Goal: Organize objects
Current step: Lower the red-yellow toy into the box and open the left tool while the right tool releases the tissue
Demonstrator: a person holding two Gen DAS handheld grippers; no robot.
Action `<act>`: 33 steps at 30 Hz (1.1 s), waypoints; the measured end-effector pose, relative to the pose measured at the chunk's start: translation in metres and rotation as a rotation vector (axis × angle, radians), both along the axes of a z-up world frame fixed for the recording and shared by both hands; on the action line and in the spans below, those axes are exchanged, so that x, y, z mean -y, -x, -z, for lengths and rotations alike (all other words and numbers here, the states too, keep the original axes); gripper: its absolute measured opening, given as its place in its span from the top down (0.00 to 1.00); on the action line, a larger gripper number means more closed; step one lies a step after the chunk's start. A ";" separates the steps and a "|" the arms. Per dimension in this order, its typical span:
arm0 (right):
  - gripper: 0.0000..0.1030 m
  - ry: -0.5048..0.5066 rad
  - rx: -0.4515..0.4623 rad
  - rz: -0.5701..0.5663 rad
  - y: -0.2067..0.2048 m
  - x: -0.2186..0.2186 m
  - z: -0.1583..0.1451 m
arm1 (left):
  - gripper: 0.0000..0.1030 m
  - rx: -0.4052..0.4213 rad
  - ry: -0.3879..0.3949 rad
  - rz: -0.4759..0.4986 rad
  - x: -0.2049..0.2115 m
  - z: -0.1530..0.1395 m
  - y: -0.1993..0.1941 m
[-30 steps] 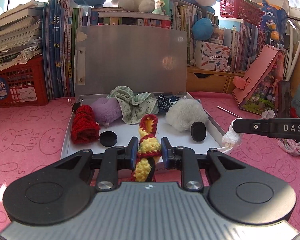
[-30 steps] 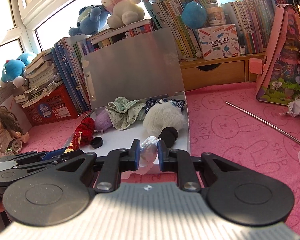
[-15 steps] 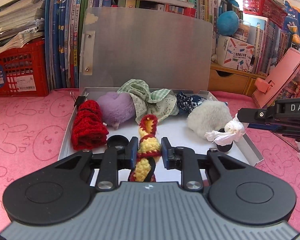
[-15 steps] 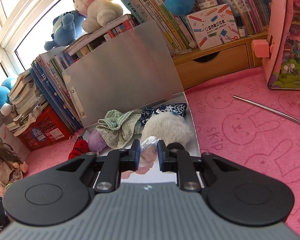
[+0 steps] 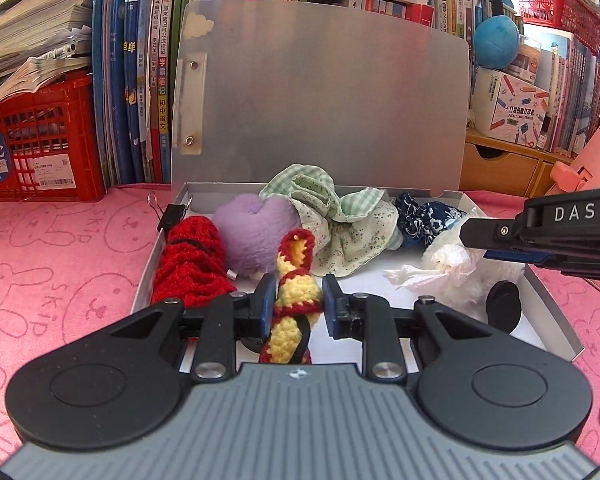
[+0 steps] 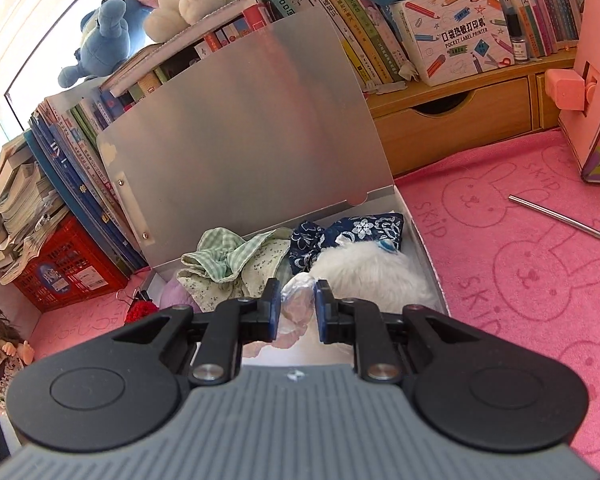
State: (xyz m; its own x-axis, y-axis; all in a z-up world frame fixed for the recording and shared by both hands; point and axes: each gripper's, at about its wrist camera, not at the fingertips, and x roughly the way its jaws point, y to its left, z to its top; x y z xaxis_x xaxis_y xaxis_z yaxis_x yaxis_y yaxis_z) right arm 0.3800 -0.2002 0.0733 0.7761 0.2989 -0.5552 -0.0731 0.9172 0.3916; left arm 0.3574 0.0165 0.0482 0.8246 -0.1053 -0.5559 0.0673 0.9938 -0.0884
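An open grey box (image 5: 556,312) with its lid (image 5: 324,104) upright lies on the pink cloth. Inside are a red knit piece (image 5: 190,264), a purple plush (image 5: 252,232), a green checked cloth (image 5: 340,224), a blue floral cloth (image 5: 424,216), a white fluffy ball (image 6: 372,276) and a black disc (image 5: 504,312). My left gripper (image 5: 294,306) is shut on a yellow and red crochet piece (image 5: 294,288) over the box's front. My right gripper (image 6: 297,308) is shut on a crumpled white wrapper (image 6: 296,304), shown over the box's right side in the left wrist view (image 5: 440,268).
Books (image 5: 140,80) and a red crate (image 5: 40,144) stand behind the box at left. A wooden drawer unit (image 6: 452,128) and a label printer box (image 6: 456,32) stand at right. A metal rod (image 6: 564,220) lies on the pink cloth. A doll (image 6: 0,352) sits far left.
Both grippers have moved forward toward the box. The right gripper has carried the white wrapper over the fluffy ball inside the box. Both holds are unchanged.
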 end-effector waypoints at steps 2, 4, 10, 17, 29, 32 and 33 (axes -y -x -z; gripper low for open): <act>0.75 0.017 0.008 -0.002 0.001 -0.004 0.001 | 0.71 -0.003 0.002 -0.005 -0.002 0.002 0.000; 0.74 0.030 0.026 -0.002 0.003 -0.006 -0.001 | 0.70 0.001 -0.003 -0.003 -0.003 0.001 0.002; 0.51 0.040 0.068 -0.005 0.014 -0.004 -0.011 | 0.40 0.020 0.015 -0.013 -0.007 -0.008 0.013; 0.45 0.059 0.117 -0.033 0.042 0.008 -0.027 | 0.33 0.048 -0.013 0.013 -0.004 -0.027 0.043; 0.39 0.114 0.185 -0.155 0.133 0.033 -0.041 | 0.25 0.073 -0.010 0.164 0.007 -0.043 0.137; 0.39 0.131 0.185 -0.190 0.159 0.037 -0.037 | 0.25 0.064 0.004 0.212 0.010 -0.038 0.166; 0.39 0.135 0.184 -0.201 0.167 0.039 -0.035 | 0.25 0.061 0.004 0.227 0.011 -0.036 0.174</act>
State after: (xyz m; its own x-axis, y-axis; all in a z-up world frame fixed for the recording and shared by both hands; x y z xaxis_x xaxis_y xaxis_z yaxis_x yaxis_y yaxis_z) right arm 0.2128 -0.2391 0.1086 0.8003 0.3894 -0.4560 -0.3166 0.9202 0.2302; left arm 0.1832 0.0054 0.0847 0.8118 -0.2936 -0.5047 0.2941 0.9523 -0.0810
